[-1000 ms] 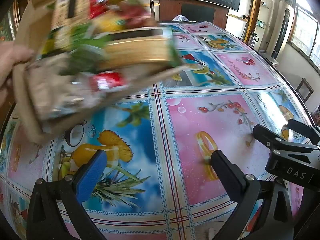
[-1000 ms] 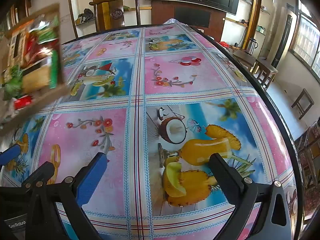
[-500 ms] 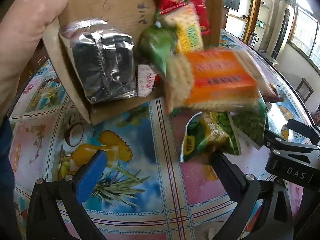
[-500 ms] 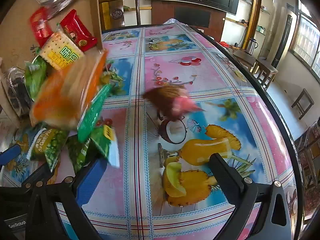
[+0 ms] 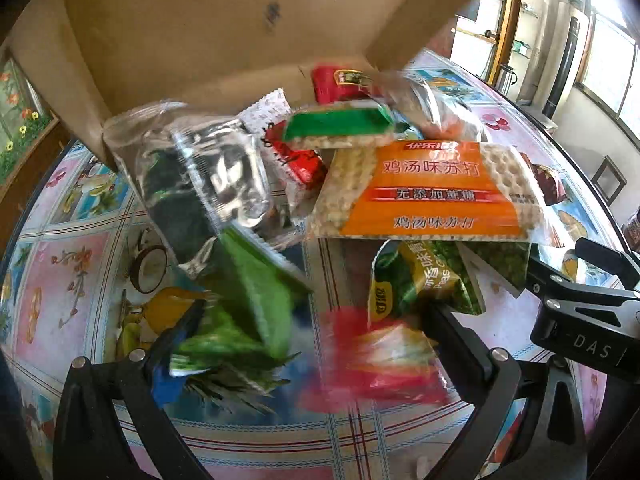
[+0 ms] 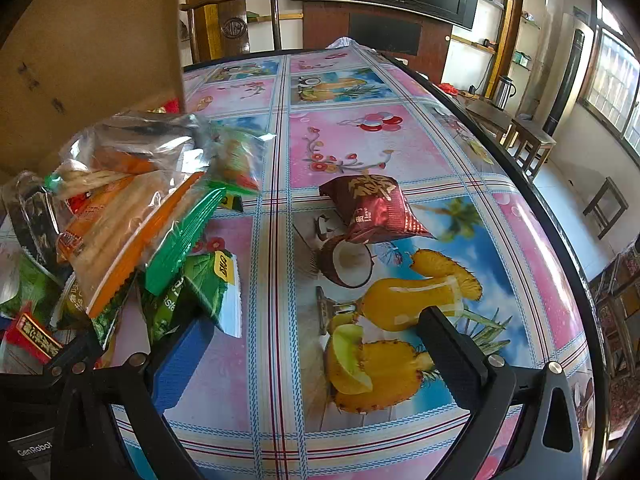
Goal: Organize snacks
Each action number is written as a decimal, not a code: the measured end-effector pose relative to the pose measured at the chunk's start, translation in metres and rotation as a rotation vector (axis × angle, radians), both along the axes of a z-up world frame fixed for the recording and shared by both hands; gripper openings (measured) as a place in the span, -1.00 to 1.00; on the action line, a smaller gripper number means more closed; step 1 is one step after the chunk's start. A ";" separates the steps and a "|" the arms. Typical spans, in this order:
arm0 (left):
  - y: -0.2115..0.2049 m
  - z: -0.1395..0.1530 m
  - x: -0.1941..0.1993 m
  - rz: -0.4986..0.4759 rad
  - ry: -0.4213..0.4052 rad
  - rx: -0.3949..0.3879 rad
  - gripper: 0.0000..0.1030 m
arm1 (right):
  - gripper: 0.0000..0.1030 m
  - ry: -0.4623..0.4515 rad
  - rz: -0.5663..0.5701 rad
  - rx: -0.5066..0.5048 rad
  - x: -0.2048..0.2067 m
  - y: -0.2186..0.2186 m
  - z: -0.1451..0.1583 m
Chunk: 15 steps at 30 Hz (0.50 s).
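None of the sorting is done, I judge: snack packets (image 5: 424, 190) lie heaped on the patterned tabletop (image 6: 360, 140) below a tipped brown cardboard box (image 5: 224, 20), while my left gripper (image 5: 304, 344) and right gripper (image 6: 308, 344) are spread wide, empty.

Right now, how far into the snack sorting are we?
Barely started. Done: the tilted brown cardboard box has dumped its packets onto the patterned tablecloth; some are blurred, apparently moving. In hand: nothing; left gripper and right gripper are both open. Left: everything, including the orange cracker pack and the lone maroon packet.
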<state>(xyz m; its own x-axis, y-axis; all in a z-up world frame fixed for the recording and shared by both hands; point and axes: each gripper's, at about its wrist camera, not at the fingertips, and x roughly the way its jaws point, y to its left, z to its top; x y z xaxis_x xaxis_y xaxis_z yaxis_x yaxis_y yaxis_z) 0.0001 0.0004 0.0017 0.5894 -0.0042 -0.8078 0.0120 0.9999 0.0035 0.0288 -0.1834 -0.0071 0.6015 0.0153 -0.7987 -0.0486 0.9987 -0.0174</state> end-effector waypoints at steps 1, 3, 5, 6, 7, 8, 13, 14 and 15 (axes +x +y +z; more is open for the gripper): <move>0.000 0.000 0.000 0.000 0.000 0.000 1.00 | 0.99 0.000 0.000 0.000 0.000 0.000 0.000; 0.000 0.000 -0.001 0.000 0.000 0.000 1.00 | 0.99 0.000 0.000 0.000 0.000 0.000 0.000; 0.001 -0.002 -0.001 0.000 -0.001 0.000 0.99 | 0.99 0.000 0.000 0.000 0.000 0.000 0.000; 0.001 -0.002 -0.001 0.000 -0.001 0.000 0.99 | 0.99 0.000 0.000 0.000 0.000 0.000 0.000; 0.001 -0.002 -0.002 0.000 -0.001 0.000 1.00 | 0.99 0.000 0.000 0.000 0.000 0.000 0.000; 0.001 -0.002 -0.002 0.000 -0.001 0.000 1.00 | 0.99 0.000 0.000 -0.001 -0.001 0.000 0.000; 0.001 -0.002 -0.001 0.000 0.000 0.000 1.00 | 0.99 0.000 0.000 -0.001 0.000 0.000 0.000; 0.001 -0.002 -0.001 0.000 0.000 0.000 1.00 | 0.99 0.000 0.000 -0.001 0.000 0.000 0.000; 0.001 -0.002 -0.001 0.000 0.000 0.000 1.00 | 0.99 0.000 0.000 -0.001 0.000 0.000 0.000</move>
